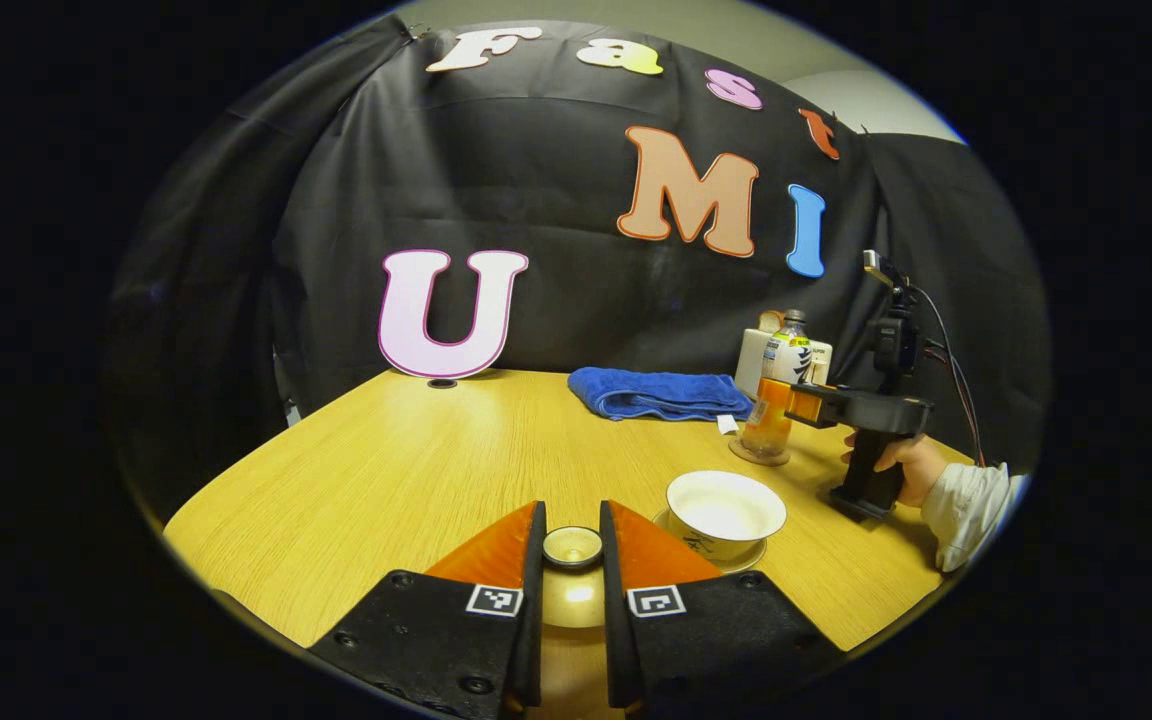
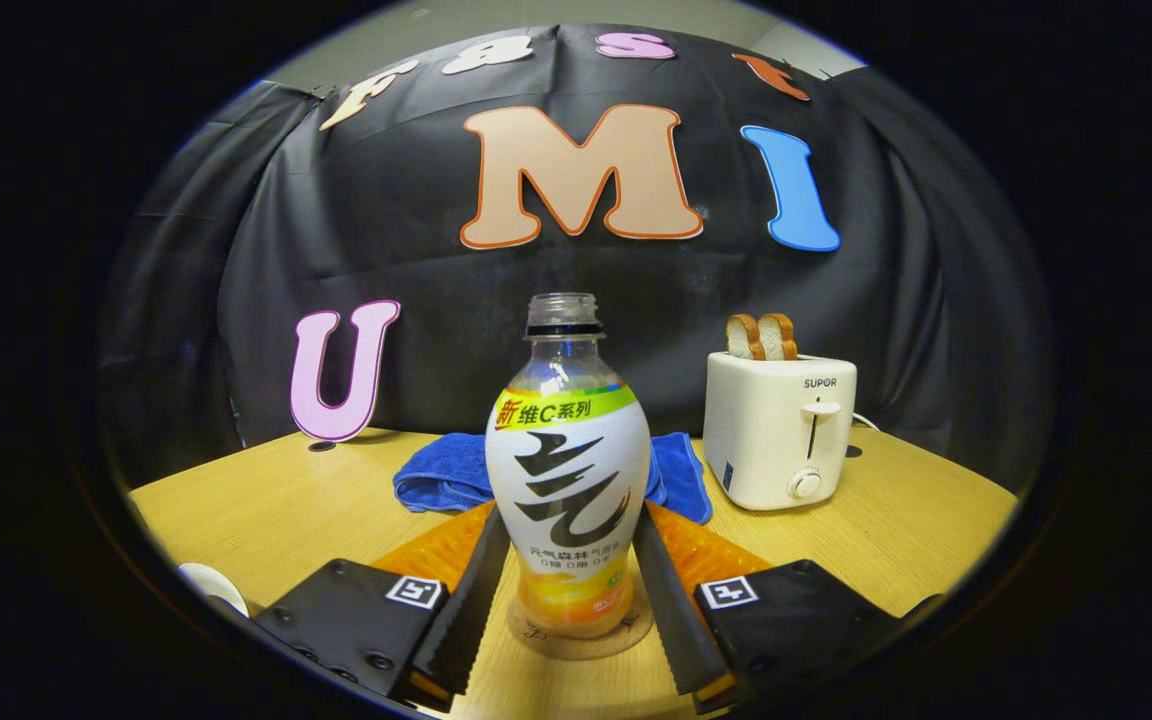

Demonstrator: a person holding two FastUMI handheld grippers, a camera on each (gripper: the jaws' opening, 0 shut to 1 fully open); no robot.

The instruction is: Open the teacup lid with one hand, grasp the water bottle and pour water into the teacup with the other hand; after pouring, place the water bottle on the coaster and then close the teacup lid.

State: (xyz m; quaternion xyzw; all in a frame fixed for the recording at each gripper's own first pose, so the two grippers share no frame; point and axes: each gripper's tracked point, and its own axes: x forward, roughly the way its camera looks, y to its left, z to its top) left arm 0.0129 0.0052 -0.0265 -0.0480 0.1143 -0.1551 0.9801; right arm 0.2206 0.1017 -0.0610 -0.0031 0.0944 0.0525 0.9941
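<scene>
Held between the fingers of the left gripper [image 1: 572, 548], in the left gripper view, is the teacup lid [image 1: 573, 575]; its knob is clamped from both sides, and the lid is kept off the cup, above the wooden table [image 1: 386, 470]. Just to the right, the open teacup [image 1: 725, 512] is seen on its saucer. Farther right, the right gripper [image 1: 786, 400] is held by a hand [image 1: 904, 462] in a pale sleeve, reaching around the water bottle [image 1: 781, 385], which stands on the coaster [image 1: 760, 453]. A blue towel [image 1: 658, 392] is laid near the back, and a toaster [image 1: 756, 362] is partly hidden behind the bottle.

Seen in the right gripper view, the bottle stands upright and uncapped on the round coaster, between the fingers of the right gripper. Both fingers lie against the bottle's sides; whether they press on it cannot be told. Behind it the towel is spread, and the toaster with two bread slices [image 2: 762, 336] is set to the right. A white rim is glimpsed at the lower left edge.
</scene>
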